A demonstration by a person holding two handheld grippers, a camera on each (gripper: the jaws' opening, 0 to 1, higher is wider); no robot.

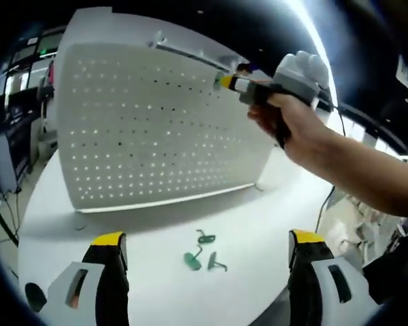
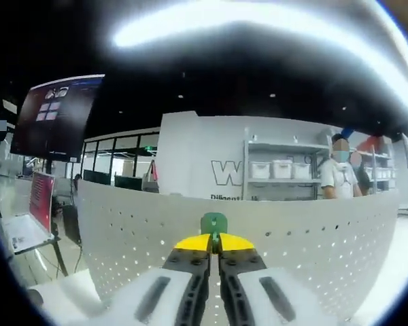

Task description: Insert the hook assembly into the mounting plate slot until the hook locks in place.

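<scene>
In the right gripper view our right gripper (image 2: 214,243) is clamped on a green hook (image 2: 213,223), held at the top edge of the white pegboard (image 2: 313,251). In the left gripper view our left gripper (image 1: 207,239) stands wide with nothing in it, and three more green hooks (image 1: 202,252) lie on the white table (image 1: 258,217) at its 12 o'clock, in front of the board.

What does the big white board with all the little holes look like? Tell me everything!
The big white perforated board looks like painted metal, dotted with even rows of small round holes. It stands nearly upright on the white round table, its folded bottom edge resting on the tabletop. The right hand-held gripper, shut on a small green plastic hook, is up by its top edge. Three more green hooks lie in front.
</scene>
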